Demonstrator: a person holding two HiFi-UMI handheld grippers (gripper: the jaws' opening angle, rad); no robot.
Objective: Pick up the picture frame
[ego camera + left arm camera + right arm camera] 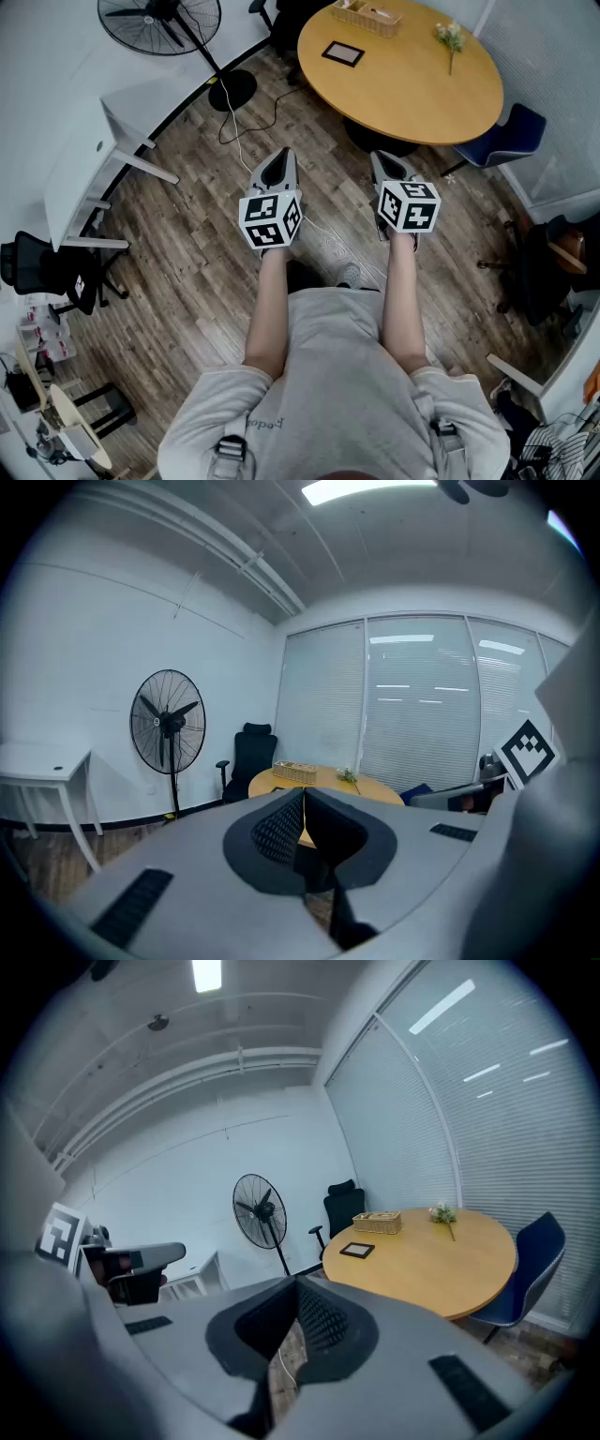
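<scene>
A round table (pixel 412 94) bears a basket (pixel 367 16) and what looks like a flower sprig (pixel 451 37); a fan (pixel 159 21) stands apart.

Dark picture frame (pixel 343 53) flat on round table (pixel 422 103)

My bare forearms (pixel 270 305) stretch forward side by side. My grey left gripper (pixel 277 169) and grey right gripper (pixel 388 169) have their jaws pressed together, empty.

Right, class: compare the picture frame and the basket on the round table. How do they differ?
The frame is dark and lies flat; the basket is tan, woven and has raised walls. The frame lies nearer the person; the basket sits by the far edge. Both are rectangular and rest on the table.
</scene>
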